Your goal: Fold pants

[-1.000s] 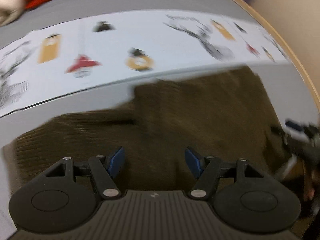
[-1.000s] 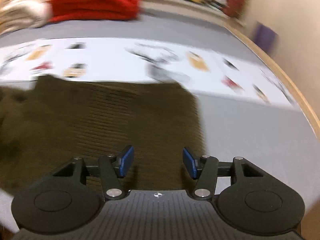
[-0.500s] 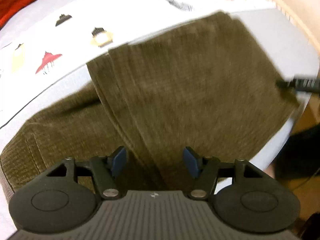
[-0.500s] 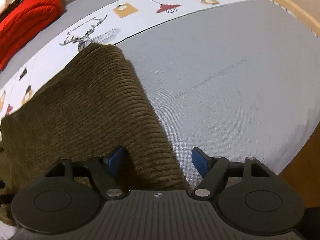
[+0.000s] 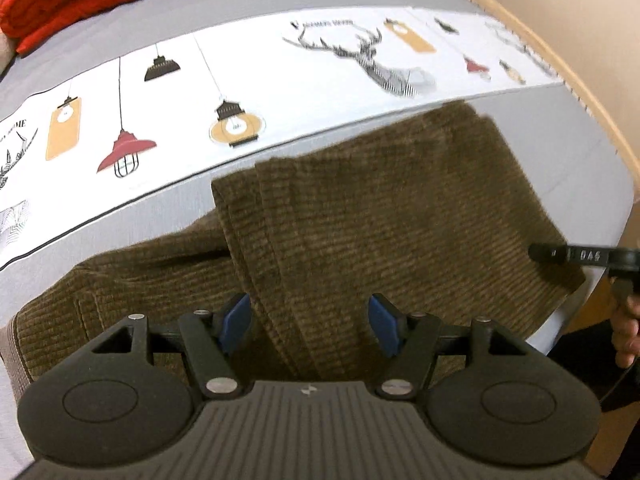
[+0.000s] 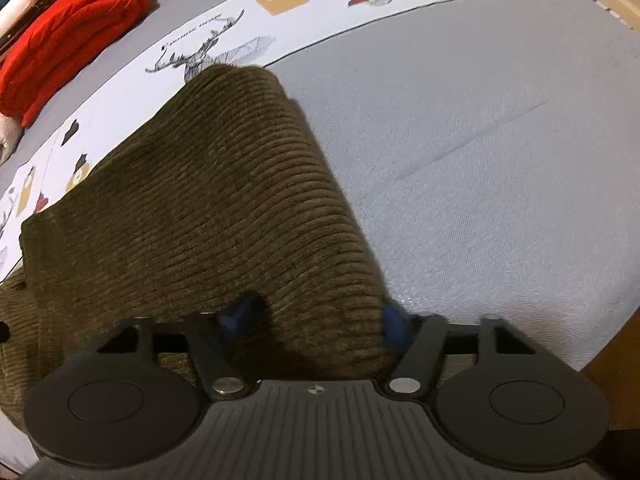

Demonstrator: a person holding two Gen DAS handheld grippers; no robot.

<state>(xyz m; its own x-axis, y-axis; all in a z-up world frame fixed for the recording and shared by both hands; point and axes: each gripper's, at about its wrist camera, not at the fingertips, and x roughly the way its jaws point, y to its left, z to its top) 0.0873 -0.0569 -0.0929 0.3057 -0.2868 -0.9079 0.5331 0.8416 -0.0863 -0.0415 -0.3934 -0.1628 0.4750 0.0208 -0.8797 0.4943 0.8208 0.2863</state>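
Since the earlier frames my right claw (image 6: 316, 322) has swung round and come down over the right end of the pants (image 6: 208, 216). A second ago it looked across the flat brown corduroy; now the thick rounded fold of cloth runs straight into its mouth. Its jaws have just been closing, after first spreading wider, and the fold sits between the 2 blue pads (image 6: 394, 326). The pads are blurred and half buried in the fabric. They look to be pressing both sides of the fold, so I read this as a grip just made on that end.

My left claw (image 5: 310, 322) has barely shifted. Its jaws stand apart over the middle of the pants (image 5: 392, 216), with the layered edge of the upper fold running between the pads; nothing is pinched there. From this side I can see my right claw's black tip (image 5: 560, 254) at the far right edge of the garment.

The pants lie on the grey cloth of the tabletop (image 6: 500, 140), already doubled over once, their far edge at the printed white strip (image 5: 280, 80). A red folded garment (image 6: 68, 40) waits at the back.

I judge the next fold is about to begin: my right end looks secured, and my left still has to close on its edge before anything lifts evenly.
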